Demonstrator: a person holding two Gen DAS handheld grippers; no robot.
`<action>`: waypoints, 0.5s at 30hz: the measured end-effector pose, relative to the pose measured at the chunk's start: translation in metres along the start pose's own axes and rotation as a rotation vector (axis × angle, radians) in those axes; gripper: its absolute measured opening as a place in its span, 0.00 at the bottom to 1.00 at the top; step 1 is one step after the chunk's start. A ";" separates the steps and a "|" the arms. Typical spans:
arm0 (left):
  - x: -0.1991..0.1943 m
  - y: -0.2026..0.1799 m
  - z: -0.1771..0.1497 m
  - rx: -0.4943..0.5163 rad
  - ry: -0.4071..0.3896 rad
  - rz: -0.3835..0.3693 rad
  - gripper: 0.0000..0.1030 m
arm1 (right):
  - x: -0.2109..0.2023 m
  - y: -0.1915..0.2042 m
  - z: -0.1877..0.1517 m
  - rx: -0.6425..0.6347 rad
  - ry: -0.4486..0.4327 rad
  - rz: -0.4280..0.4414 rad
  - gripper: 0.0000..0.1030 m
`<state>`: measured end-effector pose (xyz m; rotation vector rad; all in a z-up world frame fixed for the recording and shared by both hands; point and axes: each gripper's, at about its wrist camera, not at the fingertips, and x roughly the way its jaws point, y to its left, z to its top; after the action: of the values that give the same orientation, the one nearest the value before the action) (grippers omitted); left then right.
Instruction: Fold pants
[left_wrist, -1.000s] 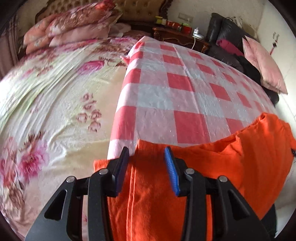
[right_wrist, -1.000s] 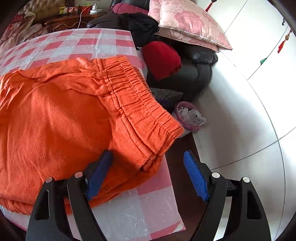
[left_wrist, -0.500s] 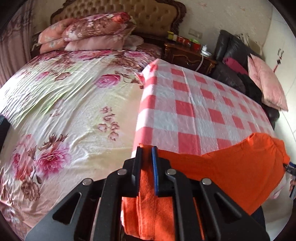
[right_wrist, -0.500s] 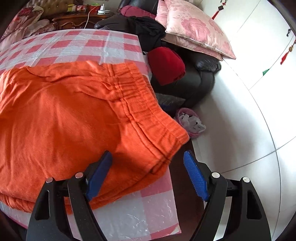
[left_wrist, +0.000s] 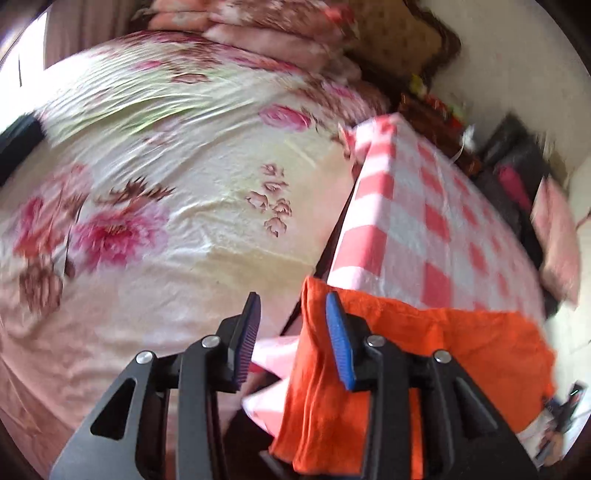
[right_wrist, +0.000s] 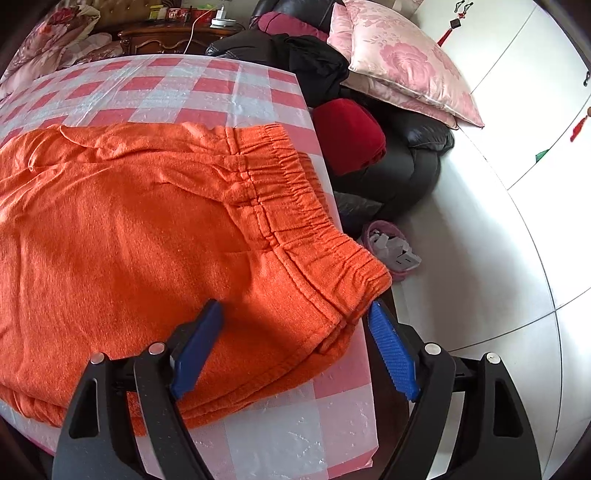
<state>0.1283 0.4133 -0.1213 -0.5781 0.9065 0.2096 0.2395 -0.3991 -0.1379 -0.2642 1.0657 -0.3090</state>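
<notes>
Orange pants lie flat on the red-and-white checked table, with the elastic waistband at the table's right edge. My right gripper is open, its jaws either side of the waistband's near corner, above the cloth. In the left wrist view the pants' leg end hangs over the table's left edge. My left gripper is open, and the cloth's corner sits next to its right finger. This view is blurred.
A bed with a floral cover lies left of the table. A black sofa with a red cushion and pink pillows stands at the right. A small pink basket sits on the white floor.
My left gripper shut on the pants' leg end half a second ago and has now opened and swung left. My right gripper stayed open and moved closer over the waistband corner.
</notes>
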 end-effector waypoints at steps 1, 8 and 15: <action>-0.011 0.009 -0.010 -0.043 -0.017 -0.024 0.35 | 0.001 -0.001 -0.001 0.009 -0.003 0.001 0.76; -0.024 0.052 -0.117 -0.355 0.062 -0.279 0.34 | 0.003 -0.004 0.000 0.028 -0.003 0.020 0.77; 0.005 0.049 -0.120 -0.464 0.097 -0.326 0.25 | 0.002 -0.004 -0.003 0.042 -0.008 0.022 0.77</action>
<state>0.0296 0.3868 -0.2014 -1.1646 0.8451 0.0957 0.2376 -0.4043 -0.1397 -0.2155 1.0521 -0.3103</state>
